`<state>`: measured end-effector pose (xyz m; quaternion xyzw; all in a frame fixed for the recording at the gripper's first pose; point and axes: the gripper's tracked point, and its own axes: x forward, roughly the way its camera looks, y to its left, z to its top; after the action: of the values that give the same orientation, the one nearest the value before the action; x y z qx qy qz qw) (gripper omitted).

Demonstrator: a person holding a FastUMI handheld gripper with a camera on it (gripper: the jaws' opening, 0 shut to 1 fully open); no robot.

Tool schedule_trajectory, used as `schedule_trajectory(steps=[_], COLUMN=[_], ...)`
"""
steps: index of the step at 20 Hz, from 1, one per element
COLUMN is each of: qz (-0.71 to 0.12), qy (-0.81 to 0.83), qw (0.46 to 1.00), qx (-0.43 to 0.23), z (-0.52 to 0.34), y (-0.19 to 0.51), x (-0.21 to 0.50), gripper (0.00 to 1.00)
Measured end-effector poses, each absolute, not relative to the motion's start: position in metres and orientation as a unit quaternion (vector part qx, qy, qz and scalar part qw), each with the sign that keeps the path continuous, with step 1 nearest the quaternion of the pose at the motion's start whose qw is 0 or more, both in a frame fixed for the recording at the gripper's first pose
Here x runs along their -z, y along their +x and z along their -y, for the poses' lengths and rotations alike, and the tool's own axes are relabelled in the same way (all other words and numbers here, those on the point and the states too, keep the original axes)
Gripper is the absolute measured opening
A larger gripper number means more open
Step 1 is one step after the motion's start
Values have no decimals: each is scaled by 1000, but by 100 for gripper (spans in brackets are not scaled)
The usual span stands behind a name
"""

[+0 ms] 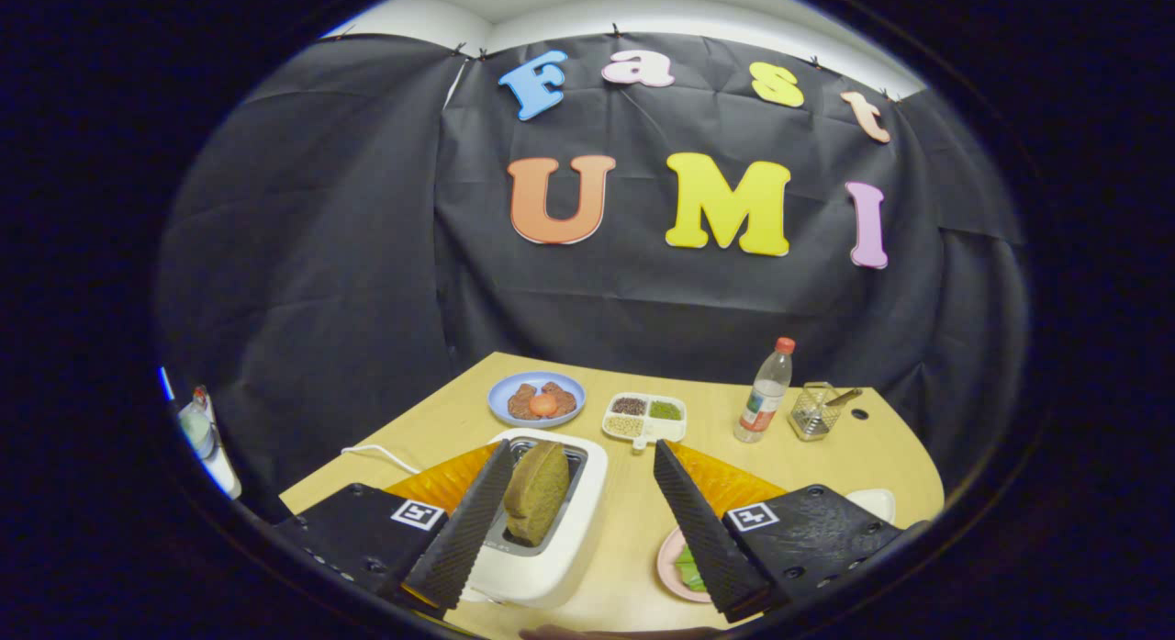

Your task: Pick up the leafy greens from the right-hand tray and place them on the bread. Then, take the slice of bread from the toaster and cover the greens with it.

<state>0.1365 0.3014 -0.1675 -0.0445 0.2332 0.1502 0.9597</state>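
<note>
Hovering wide open and empty, the claw (578, 521) should lower over the leafy greens (689, 567) near the bench's front edge, beside the toaster (551, 530).

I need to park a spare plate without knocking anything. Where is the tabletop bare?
The gripper is open above the table. Bare wood runs between the toaster and the pink plate, on toward the divided dish. Another free patch lies beyond the orange tray, nearer than the bottle and glass jar. The far row, including the blue plate, is crowded.
</note>
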Motion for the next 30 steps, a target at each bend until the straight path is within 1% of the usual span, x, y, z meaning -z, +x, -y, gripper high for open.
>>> schedule_trajectory(steps=[3,7,11,12,14,16,19,20,26,30], qz=[-259,-293,-311,-318,-330,-345,-345,-348,-316,-282], qy=[-17,-33,-19,-15,-16,-8,-17,-14,-22,-26], qw=[955,948,945,942,939,936,935,934,945,955], qx=[-144,-122,-102,-105,-93,-73,-76,-84,-82,-84], z=[-322,-328,-327,-328,-323,-316,-317,-322,-324,-321], y=[146,157,165,164,162,164,161,158,156,154], x=[185,212,229,233,240,247,239,240,204,164], gripper=[96,94,69,67,67,29,22,14,13,13])
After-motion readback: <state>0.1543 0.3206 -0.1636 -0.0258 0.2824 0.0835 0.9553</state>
